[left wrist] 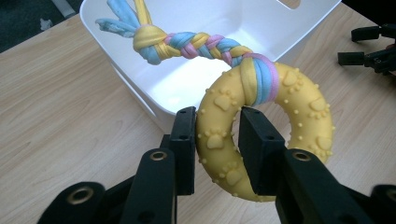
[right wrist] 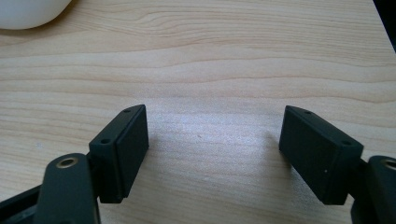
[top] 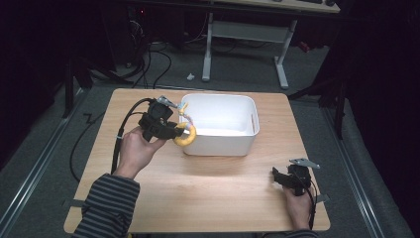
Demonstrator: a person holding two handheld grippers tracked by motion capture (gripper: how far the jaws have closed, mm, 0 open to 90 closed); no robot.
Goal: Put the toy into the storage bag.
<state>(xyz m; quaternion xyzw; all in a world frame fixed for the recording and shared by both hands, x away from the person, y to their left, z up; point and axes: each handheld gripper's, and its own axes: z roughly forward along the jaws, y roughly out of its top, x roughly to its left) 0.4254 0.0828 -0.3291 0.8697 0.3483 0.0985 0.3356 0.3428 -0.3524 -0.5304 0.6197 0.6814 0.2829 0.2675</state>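
Note:
A yellow rubber ring toy (left wrist: 289, 135) with paw prints and a braided pastel rope (left wrist: 201, 44) hangs over the near left corner of a white bin (left wrist: 154, 100). My left gripper (left wrist: 217, 140) is shut on the ring's left side, one pad inside the ring and one outside. In the high view the left gripper (top: 174, 132) holds the ring toy (top: 185, 135) at the bin's (top: 218, 144) left front corner, with the rope rising over the rim. My right gripper (top: 278, 177) rests near the table's front right, and in its own view the right gripper (right wrist: 215, 149) stands open over bare wood.
The wooden table (top: 208, 193) has free room in front of the bin and to its right. The right gripper (left wrist: 369, 51) shows far off in the left gripper view. A desk frame (top: 247, 44) and cables lie on the floor beyond the table.

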